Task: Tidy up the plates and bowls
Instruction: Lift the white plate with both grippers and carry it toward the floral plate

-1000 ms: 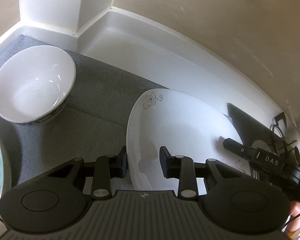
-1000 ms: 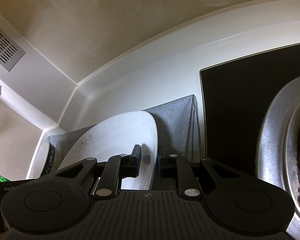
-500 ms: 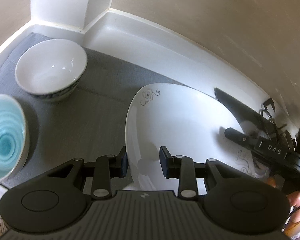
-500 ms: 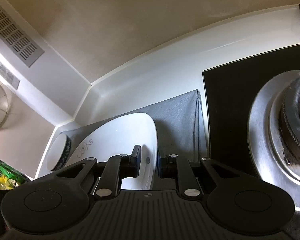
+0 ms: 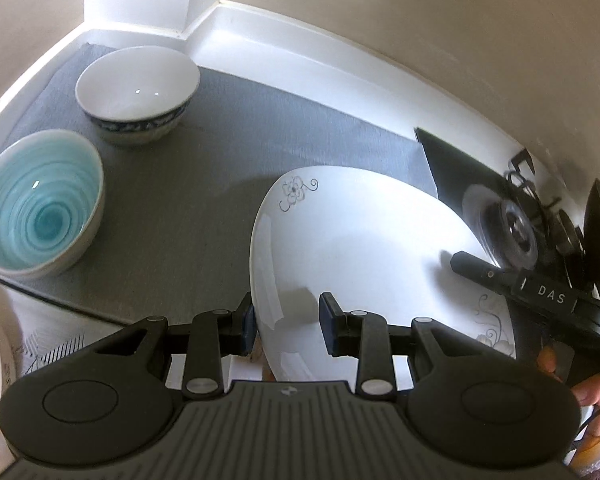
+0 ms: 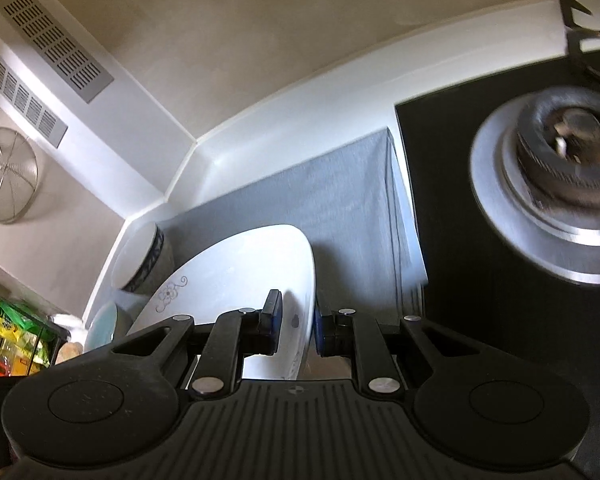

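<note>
A white oval plate (image 5: 364, 248) with a flower print is held above the grey mat (image 5: 227, 128). My left gripper (image 5: 287, 325) grips its near left rim, fingers either side of the edge. My right gripper (image 6: 295, 326) is shut on the opposite rim of the plate (image 6: 235, 276); it shows in the left wrist view (image 5: 532, 292) at the plate's right. A white bowl with a blue band (image 5: 137, 94) stands at the mat's far left corner. A turquoise bowl (image 5: 35, 204) stands nearer, at the mat's left edge.
A black hob (image 6: 480, 216) with a steel burner (image 6: 560, 160) lies right of the mat. White upstand and wall run behind. A wire strainer (image 6: 3, 176) hangs at the left. Green and yellow packets (image 6: 11, 332) lie at far left.
Both grippers have drawn back and up with the plate. The bowls now look farther away, the turquoise bowl has come fully into view, and the burner is more visible.
</note>
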Demonstrator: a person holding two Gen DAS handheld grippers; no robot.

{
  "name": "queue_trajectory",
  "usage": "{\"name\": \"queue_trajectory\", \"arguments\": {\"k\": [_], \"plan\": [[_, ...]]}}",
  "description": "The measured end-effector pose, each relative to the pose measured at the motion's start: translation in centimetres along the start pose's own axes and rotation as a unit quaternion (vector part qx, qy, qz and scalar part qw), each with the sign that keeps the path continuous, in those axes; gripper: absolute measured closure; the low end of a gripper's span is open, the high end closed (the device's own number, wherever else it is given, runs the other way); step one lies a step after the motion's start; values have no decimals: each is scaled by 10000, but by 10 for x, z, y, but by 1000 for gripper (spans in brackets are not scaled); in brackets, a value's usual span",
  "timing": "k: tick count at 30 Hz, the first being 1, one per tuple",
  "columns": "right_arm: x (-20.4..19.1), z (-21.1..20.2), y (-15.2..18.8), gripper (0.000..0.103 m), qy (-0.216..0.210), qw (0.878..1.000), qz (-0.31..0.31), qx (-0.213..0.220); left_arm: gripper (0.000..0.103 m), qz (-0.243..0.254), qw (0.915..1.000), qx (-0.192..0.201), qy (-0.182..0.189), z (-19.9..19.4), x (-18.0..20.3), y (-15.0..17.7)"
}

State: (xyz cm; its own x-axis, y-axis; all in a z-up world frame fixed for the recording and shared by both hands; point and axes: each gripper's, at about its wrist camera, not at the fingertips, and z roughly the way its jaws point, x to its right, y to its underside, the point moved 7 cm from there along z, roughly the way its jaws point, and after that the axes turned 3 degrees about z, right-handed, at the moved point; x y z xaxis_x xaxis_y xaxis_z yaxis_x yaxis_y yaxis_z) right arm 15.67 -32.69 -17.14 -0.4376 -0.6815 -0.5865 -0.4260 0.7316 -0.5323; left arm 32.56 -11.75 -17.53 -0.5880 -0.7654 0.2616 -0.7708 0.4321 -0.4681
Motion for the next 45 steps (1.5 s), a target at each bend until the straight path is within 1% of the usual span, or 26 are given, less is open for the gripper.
{"name": "queue_trajectory", "arguments": {"k": [7, 13, 21, 26, 33, 38, 40, 43, 45], "plan": [[8, -14, 33, 85, 184, 9997, 157, -49, 68, 256, 9996, -95, 37, -10, 5, 25], [11, -22, 51, 85, 216, 9996, 163, 20, 68, 367, 9992, -185, 26, -10, 3, 40], [12, -24, 61, 86, 259, 9996, 19, 102, 68, 432, 9983, -398, 62, -3, 1, 57], [14, -26, 67, 86, 303, 9995, -10, 102, 69, 482, 9980, -398, 82, -2, 3, 59], [13, -28, 69, 86, 357, 9991, -203, 89, 69, 549, 9976, -422, 76, -4, 3, 61], [8, -29, 72, 85, 437, 9979, -474, 105, 69, 629, 9971, -418, 47, -7, 3, 61], [6, -29, 73, 85, 475, 9973, -551, 128, 68, 724, 9965, -420, -6, -8, 6, 59], [5, -31, 72, 85, 517, 9964, -651, 149, 64, 827, 9955, -456, -13, -10, 8, 59], [3, -32, 72, 84, 561, 9955, -753, 141, 54, 953, 9948, -330, -150, -14, 8, 58]]}}
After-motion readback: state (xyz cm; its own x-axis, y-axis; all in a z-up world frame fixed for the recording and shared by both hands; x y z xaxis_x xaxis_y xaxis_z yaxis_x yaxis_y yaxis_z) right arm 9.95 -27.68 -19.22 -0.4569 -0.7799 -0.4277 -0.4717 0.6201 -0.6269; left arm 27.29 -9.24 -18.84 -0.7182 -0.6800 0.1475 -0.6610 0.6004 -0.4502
